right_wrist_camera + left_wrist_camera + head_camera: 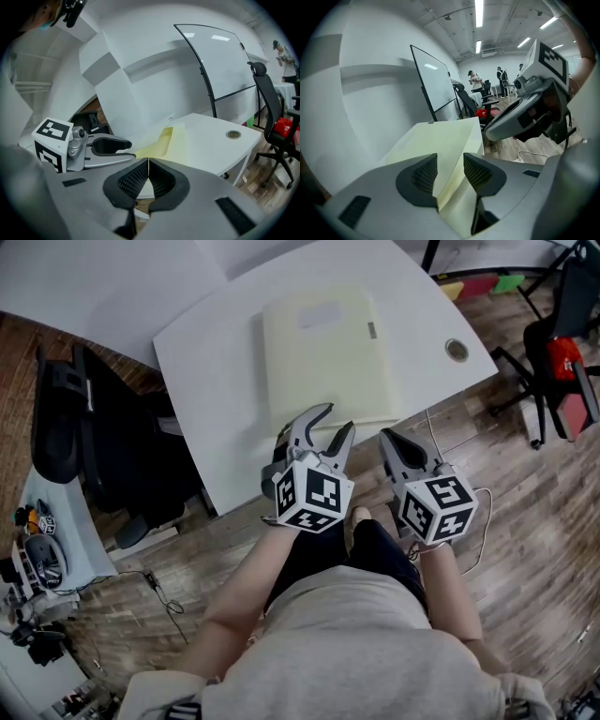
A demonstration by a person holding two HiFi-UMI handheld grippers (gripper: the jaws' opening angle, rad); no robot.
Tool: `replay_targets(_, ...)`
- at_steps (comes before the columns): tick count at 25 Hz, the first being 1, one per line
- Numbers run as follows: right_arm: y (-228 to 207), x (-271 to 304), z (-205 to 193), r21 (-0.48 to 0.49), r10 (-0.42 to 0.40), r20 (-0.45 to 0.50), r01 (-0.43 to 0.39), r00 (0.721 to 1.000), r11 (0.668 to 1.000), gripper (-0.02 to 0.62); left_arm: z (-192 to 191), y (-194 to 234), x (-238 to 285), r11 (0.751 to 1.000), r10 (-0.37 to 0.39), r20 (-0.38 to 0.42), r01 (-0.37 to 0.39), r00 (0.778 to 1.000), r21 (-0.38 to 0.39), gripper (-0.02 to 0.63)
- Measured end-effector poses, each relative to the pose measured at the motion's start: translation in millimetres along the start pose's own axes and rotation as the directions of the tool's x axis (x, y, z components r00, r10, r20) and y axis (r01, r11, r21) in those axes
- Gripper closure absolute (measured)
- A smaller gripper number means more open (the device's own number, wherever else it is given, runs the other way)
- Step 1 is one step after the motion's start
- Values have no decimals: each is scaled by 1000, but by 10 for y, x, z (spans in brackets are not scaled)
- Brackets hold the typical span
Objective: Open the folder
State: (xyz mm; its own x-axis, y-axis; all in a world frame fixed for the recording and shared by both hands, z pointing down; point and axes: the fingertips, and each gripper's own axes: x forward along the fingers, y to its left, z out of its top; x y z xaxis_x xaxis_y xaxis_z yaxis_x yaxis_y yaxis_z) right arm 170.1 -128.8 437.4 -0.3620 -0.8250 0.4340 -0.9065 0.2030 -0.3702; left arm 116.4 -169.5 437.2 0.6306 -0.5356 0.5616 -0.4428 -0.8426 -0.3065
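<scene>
- Only the head view gives the whole layout. A pale yellow folder lies on a white table, at 12 o'clock from both grippers, with its near edge right at their tips.
- In the head view the left gripper stands with its jaws spread wide over the folder's near edge. The left gripper view adds that this edge runs between the two pads, and neither pad presses on it.
- The right gripper sits at 3 o'clock from the left one, at the folder's near right corner. The head view shows its jaws as a single closed wedge. The right gripper view shows them pinched together on a thin pale strip, the edge of the folder's cover.
- The left gripper view shows what the head view does not: toward the right gripper the cover seems lifted a little, with a paler wedge beneath it.
- The head view alone shows a white label at 12 o'clock on the cover and a small grey tab at 2 o'clock. Any print on them is too small to read.
- Each gripper's cube bears black-and-white square markers.
- A round cable hole lies at 3 o'clock from the folder, and the right gripper view shows it too.
- A whiteboard and distant people appear only in the gripper views.
- A black chair at 9 o'clock from the table shows best in the head view.
</scene>
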Motion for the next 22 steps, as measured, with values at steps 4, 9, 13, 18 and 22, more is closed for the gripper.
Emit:
replay_targets(4,39,35,-24,2,12,-6,-12,1000,1000,574,-25,4,50,1000,5,-6,-4,1000,22,436)
replay_targets(9,38,40,-19,0,14,-5,-14,1000,1000,574,-17,13,40,1000,7,2,-7,1000,19,454)
replay_targets(13,13,23,-10,0,11,-1,-11,1000,1000,574,13,15,19,1000,9,6,-9,1000,22,476)
replay_targets(18,16,-2,1,-3,20,5,-20,1000,1000,574,38,35,-26,1000,23,12,-23,1000,-1,496)
replay_targets(22,16,-12,18,-9,27,9,-27,1000,1000,574,72,39,-62,999,34,20,-33,999,-32,505)
